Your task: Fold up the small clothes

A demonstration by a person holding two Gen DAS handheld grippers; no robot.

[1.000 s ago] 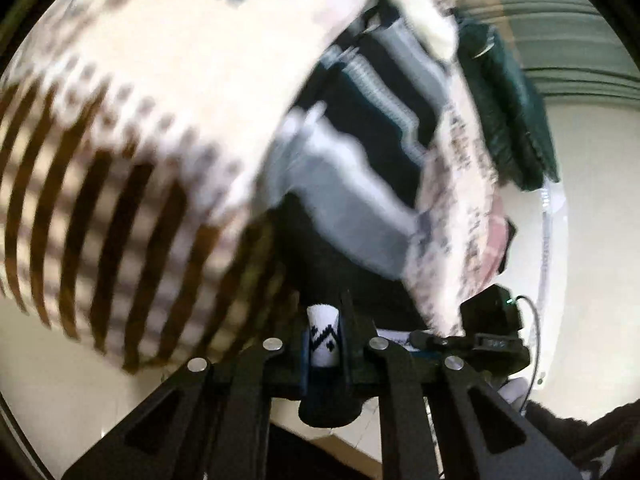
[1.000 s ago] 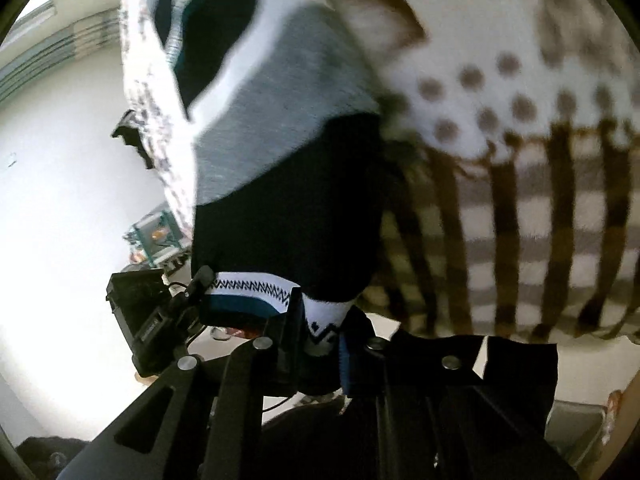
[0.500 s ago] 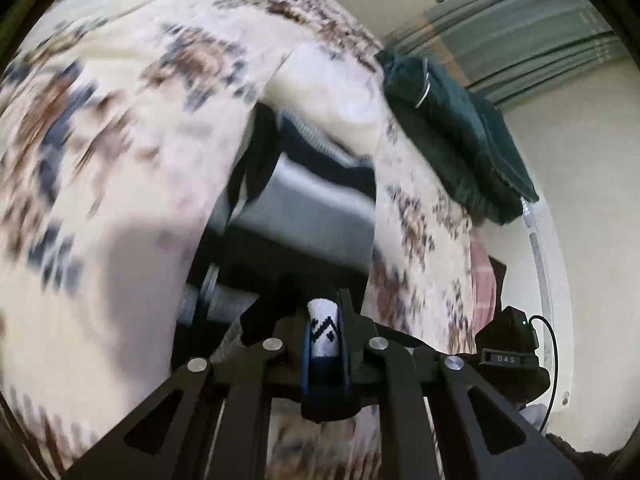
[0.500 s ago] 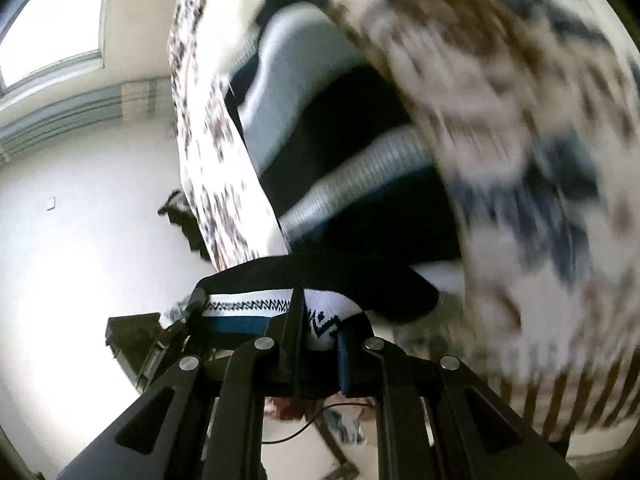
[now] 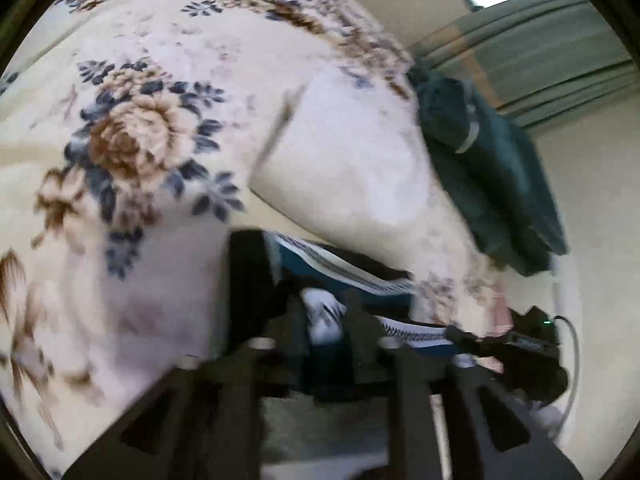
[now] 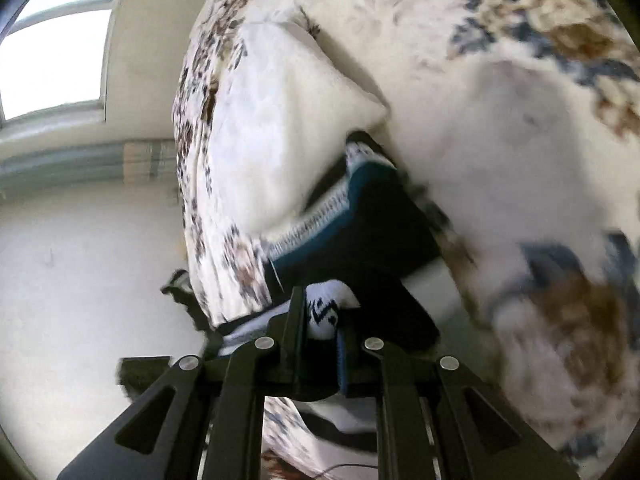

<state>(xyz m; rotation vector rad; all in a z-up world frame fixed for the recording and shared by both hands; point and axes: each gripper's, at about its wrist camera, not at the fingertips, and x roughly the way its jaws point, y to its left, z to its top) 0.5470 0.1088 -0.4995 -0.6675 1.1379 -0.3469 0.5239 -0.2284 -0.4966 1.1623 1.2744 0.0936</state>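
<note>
A small dark knit garment with teal, grey and white patterned bands lies doubled over on the floral bedspread. My right gripper is shut on its white zigzag-patterned hem, low over the bed. In the left wrist view the same garment shows as a folded edge, and my left gripper is shut on the white hem at the other corner. Both grippers sit close together; the other gripper's body shows at the right of the left wrist view.
A white pillow lies beside the garment, also seen in the left wrist view. A dark green garment is heaped at the bed's far edge. Curtains, a window and pale walls lie beyond.
Both grippers have swung the held hem forward over the rest of the garment and down toward the bedspread. The striped part that hung spread out is now covered or doubled under.
</note>
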